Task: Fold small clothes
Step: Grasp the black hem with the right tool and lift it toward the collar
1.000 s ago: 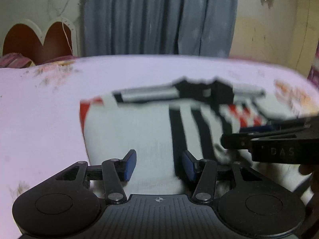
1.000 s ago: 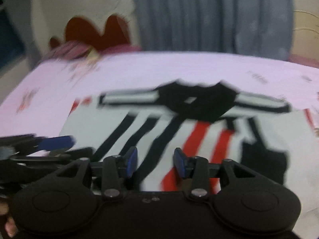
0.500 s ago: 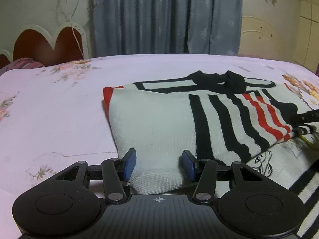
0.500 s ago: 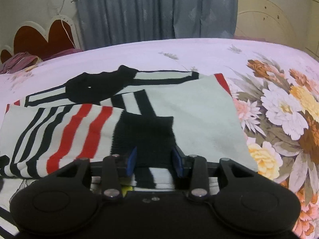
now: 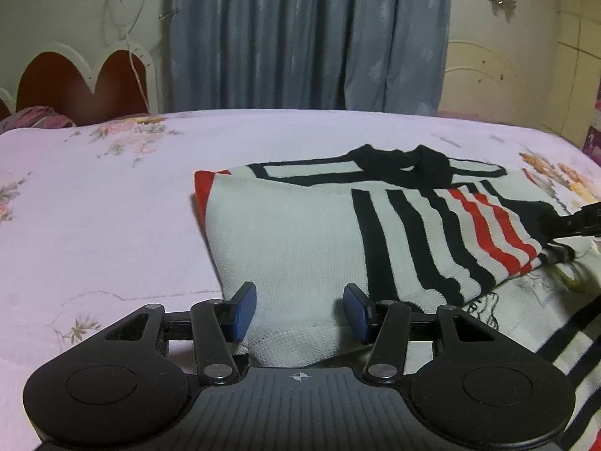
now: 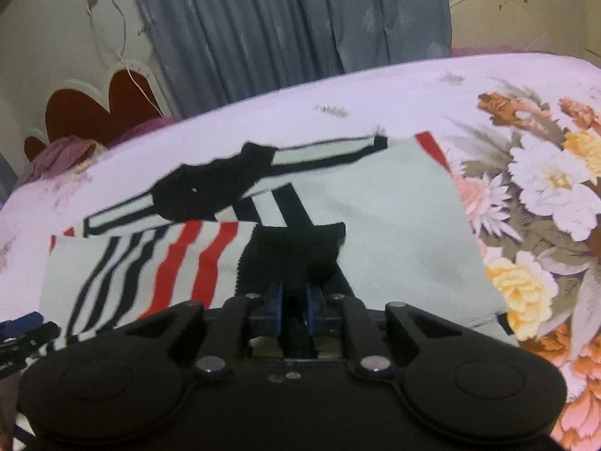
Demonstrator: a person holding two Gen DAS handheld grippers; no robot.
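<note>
A white knit sweater (image 5: 300,233) with black and red stripes lies on the bed, its left side folded over toward the right. My left gripper (image 5: 299,312) stands open at the near left hem, with a hump of white fabric between its blue pads (image 5: 244,310); a dark gap shows at the right pad. In the right wrist view the sweater's black cuff (image 6: 296,248) lies at the end of the folded sleeve. My right gripper (image 6: 295,304) is closing, and its pads pinch that cuff. The right gripper (image 5: 578,218) shows at the left view's right edge.
The pink floral bedsheet (image 5: 94,225) spreads all around the sweater, with large printed flowers (image 6: 544,195) on the right. A heart-shaped headboard (image 5: 82,82) and grey curtains (image 5: 308,37) stand behind the bed. The left gripper's tip (image 6: 22,327) shows at the lower left of the right view.
My right gripper swung from beside the left gripper to the sweater's right part, rolled, and narrowed its jaws onto the black cuff. The left gripper has hardly moved, jaws unchanged.
</note>
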